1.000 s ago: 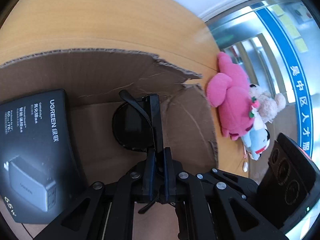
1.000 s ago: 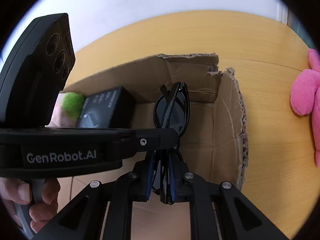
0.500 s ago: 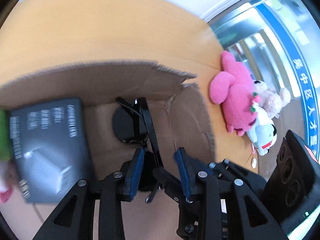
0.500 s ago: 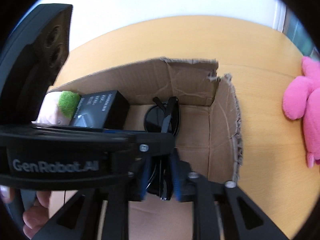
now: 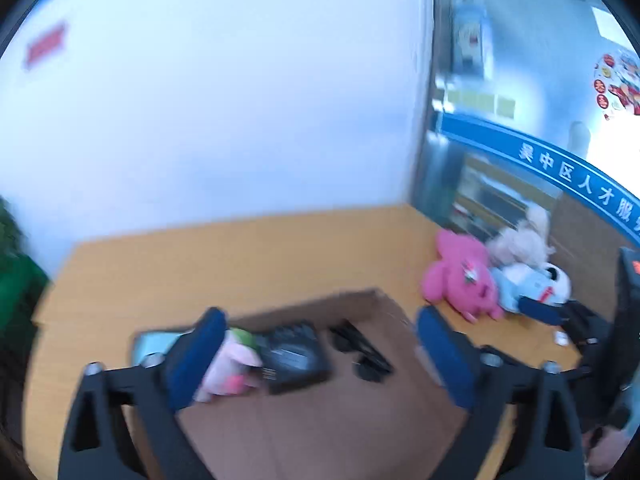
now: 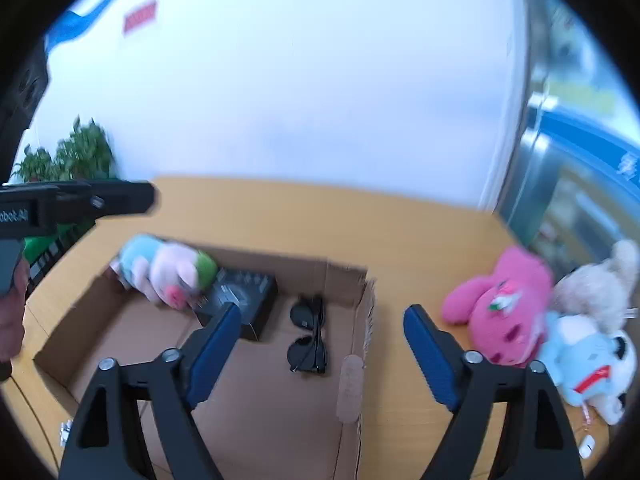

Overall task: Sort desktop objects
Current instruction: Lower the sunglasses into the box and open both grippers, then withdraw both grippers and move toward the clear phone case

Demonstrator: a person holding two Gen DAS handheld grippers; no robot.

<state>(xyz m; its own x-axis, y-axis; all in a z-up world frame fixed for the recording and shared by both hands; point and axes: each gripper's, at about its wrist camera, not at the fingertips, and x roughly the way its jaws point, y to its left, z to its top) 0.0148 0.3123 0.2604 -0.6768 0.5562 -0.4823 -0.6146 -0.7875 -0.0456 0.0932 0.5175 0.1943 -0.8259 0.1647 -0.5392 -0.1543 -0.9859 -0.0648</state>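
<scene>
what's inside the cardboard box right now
Inside the cardboard box: folded sunglasses, a black charger box and a pastel plush toy. Whatever lies beneath the plush and charger box is hidden.

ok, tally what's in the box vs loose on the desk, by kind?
In the cardboard box:
Sunglasses: 1
Black charger box: 1
Plush toy: 1
Loose on the desk:
Plush toys: 3 (pink, beige, white-blue)
Total: 6

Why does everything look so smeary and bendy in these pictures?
Left wrist view: heavy motion smear, so the sunglasses and black charger box in the cardboard box look streaky, and the wall is washed out white. Right wrist view: milder blur, the sunglasses are sharper, the pink plush is soft; the fisheye lens curves the table edge.
</scene>
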